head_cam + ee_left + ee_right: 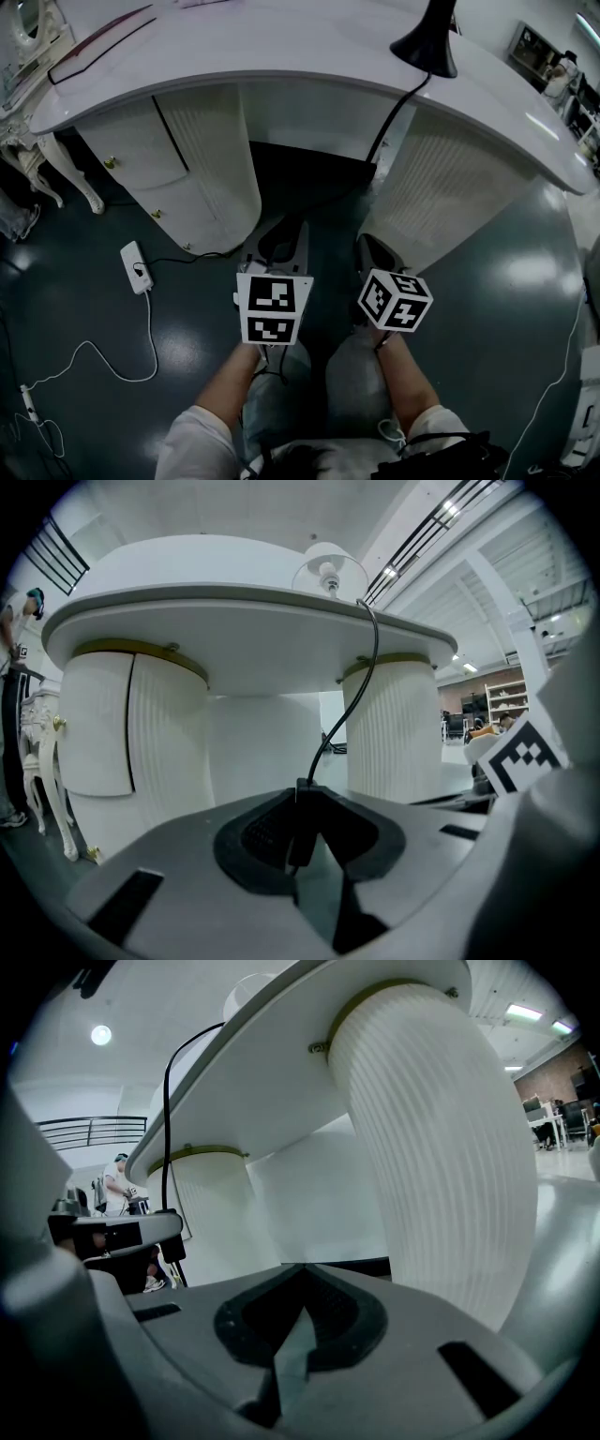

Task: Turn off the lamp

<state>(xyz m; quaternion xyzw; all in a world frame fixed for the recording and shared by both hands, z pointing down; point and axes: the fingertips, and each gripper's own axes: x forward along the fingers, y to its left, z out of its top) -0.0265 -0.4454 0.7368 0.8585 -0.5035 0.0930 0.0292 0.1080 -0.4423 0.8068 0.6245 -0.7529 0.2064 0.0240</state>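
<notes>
The left gripper (304,794) pinches what looks like the inline switch (301,832) on the black cord (354,696) of the lamp (427,42), which stands at one o'clock on the white desk (281,56). A square, steady squeeze should click it off. The right gripper (302,1271) idles, jaws together and empty. The cupboard door (141,141) is closed, contents unseen.

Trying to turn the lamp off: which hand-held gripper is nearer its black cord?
Left. The left hand-held gripper has the lamp cord between its jaws; the right hand-held gripper sits alongside, empty.
</notes>
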